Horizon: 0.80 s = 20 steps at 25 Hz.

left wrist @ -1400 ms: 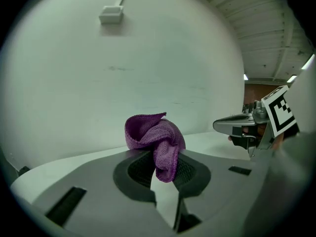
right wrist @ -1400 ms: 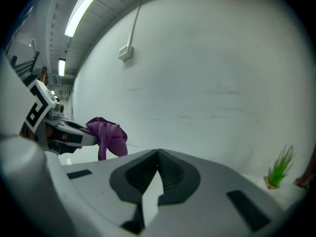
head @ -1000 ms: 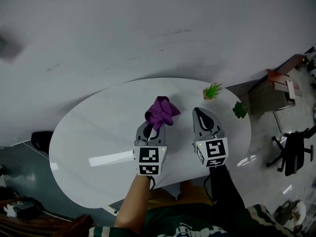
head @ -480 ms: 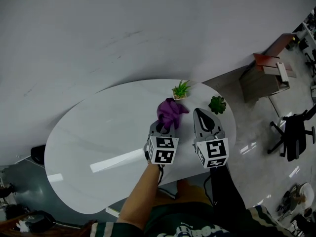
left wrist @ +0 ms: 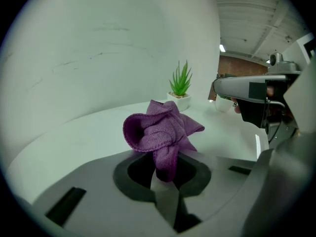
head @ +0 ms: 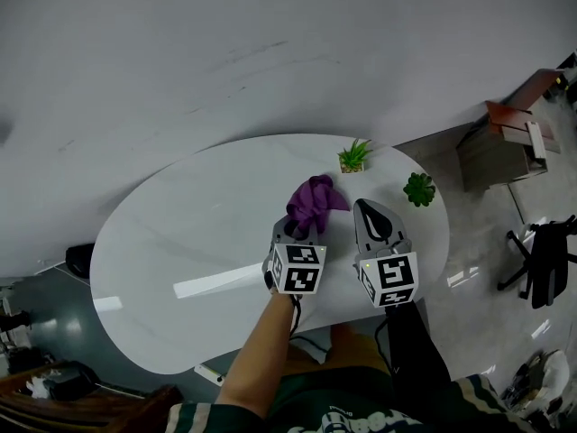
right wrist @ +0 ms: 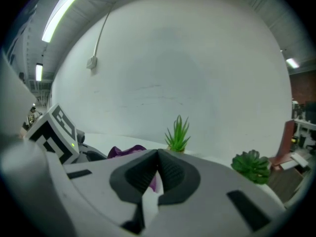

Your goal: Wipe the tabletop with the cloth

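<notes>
Purple cloth (left wrist: 160, 132) bunched, clamped in left gripper (left wrist: 166, 177) over white tabletop (head: 198, 233), right gripper (right wrist: 158, 157) jaws together, empty, spiky plant (left wrist: 180, 78) in small white pot (left wrist: 179, 101)

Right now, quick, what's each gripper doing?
Left gripper: shut on the cloth.
Right gripper: shut, holding nothing.

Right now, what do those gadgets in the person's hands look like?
Both the left gripper and right gripper are grey with black-lined jaws tapering to a point. Each carries a white cube printed with black square markers. The person wears a dark striped sleeve.
</notes>
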Available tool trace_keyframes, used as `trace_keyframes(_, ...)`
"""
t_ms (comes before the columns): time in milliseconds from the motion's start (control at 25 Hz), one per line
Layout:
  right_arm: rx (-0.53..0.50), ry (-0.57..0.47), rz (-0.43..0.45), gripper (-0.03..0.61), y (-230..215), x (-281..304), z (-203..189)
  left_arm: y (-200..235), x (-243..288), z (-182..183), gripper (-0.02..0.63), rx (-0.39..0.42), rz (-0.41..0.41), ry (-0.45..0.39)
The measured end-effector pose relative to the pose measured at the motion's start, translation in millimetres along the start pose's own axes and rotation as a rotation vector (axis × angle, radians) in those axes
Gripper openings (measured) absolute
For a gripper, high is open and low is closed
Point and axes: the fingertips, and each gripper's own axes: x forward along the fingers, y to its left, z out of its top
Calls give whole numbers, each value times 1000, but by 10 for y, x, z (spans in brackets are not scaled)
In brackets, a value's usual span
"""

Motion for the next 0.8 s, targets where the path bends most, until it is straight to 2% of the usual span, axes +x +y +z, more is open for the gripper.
trace_keyframes(280, -42, 14, 81, 3, 734, 310, 15, 746, -344, -401, 57, -86, 77, -11)
trace_keyframes(520, -84, 41, 142, 3, 1577, 548, -6, 1556, -719, -820, 57, -156, 134, -17)
trace_keyframes(800, -111, 60, 199, 4, 2605, 823, -23, 2447, -1173, -1330, 57, -198, 186, -14)
